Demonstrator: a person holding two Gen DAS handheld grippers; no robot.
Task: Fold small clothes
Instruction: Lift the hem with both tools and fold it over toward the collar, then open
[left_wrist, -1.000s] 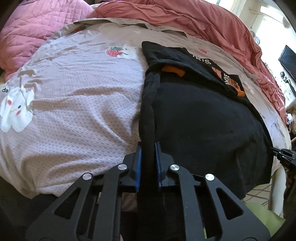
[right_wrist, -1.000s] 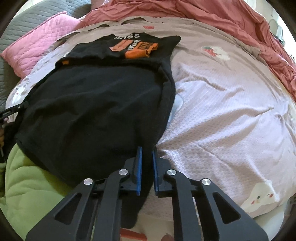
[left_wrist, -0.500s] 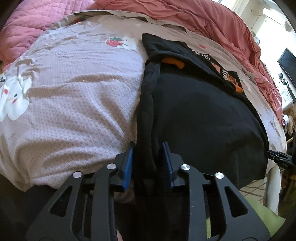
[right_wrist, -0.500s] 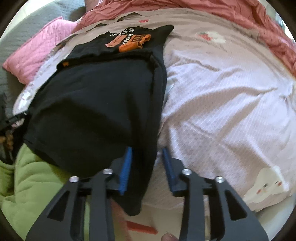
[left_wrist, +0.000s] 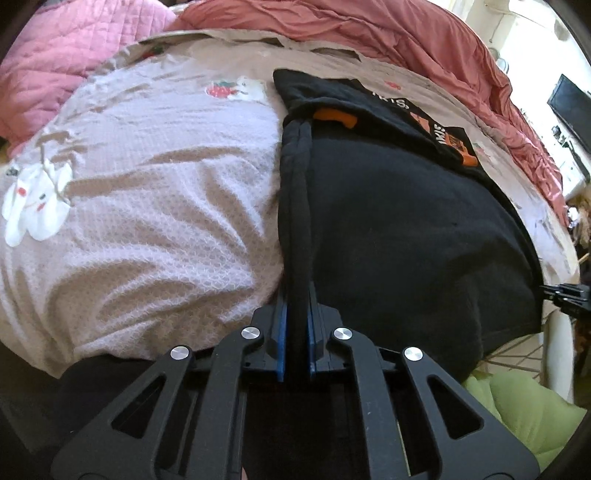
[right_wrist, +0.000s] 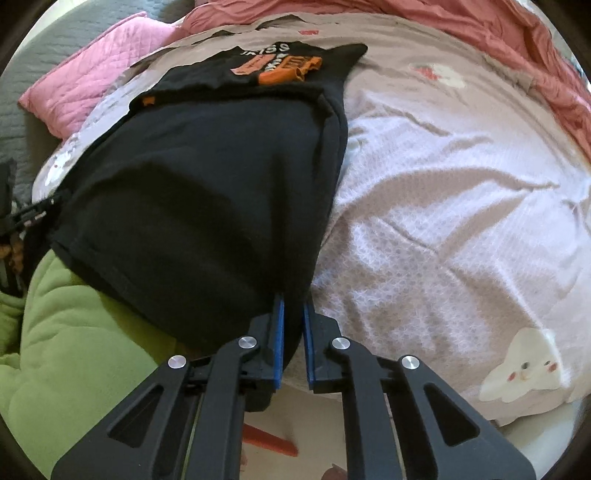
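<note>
A black garment (left_wrist: 399, 229) with an orange and white print (left_wrist: 454, 142) lies spread on the bed, its far part folded over. Its near hem hangs off the bed's edge. In the left wrist view my left gripper (left_wrist: 295, 291) is shut on the rolled left side edge of the garment, which runs straight away from the blue pads (left_wrist: 280, 325). In the right wrist view the same garment (right_wrist: 207, 184) fills the left half, print (right_wrist: 284, 70) at the far end. My right gripper (right_wrist: 293, 299) is shut on its right bottom corner.
A pale patterned bedsheet (left_wrist: 155, 206) covers the bed. A pink quilt (left_wrist: 55, 66) and a red duvet (left_wrist: 369, 33) lie along the far side. A green blanket (right_wrist: 66, 350) sits below the bed's near edge, and an orange-red object (right_wrist: 271, 439) lies on the floor.
Both grippers held the garment's edges a second ago, opened around the fabric half a second ago, and have shut on it again. The right view has shifted slightly.
</note>
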